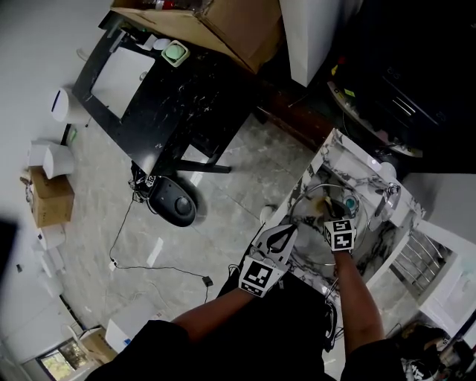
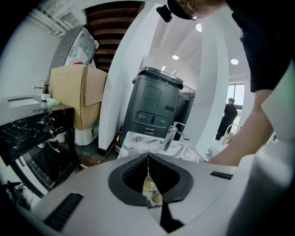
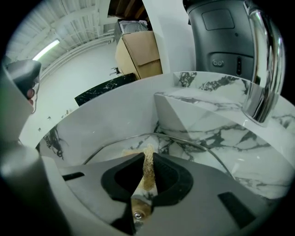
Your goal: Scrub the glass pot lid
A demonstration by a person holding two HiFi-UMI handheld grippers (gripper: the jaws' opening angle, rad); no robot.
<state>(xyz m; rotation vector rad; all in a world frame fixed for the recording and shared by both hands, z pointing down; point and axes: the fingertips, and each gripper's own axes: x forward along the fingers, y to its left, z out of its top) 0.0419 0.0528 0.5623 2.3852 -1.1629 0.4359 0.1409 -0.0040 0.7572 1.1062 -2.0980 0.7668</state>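
The glass pot lid [image 1: 309, 195] stands tilted in the marble sink [image 1: 333, 149]. Its metal rim [image 3: 184, 140] arcs just beyond my right jaws. My right gripper [image 3: 148, 154] is shut on a thin tan scrub pad [image 3: 147, 168], which is pressed against the lid; it also shows in the head view [image 1: 329, 211]. My left gripper [image 1: 287, 232] is at the lid's near rim. In its own view the left gripper [image 2: 148, 160] has its jaws closed, with a thin pale edge between the pads. The lid's glass is hidden there by the jaws.
A chrome faucet [image 3: 262, 69] rises at the sink's right, also seen in the head view [image 1: 388, 195]. A grey machine [image 2: 154, 106] stands behind the sink. On the floor to the left are a black marble table [image 1: 160, 111], a cardboard box [image 1: 216, 22], a black disc-shaped device [image 1: 175, 201] and cables.
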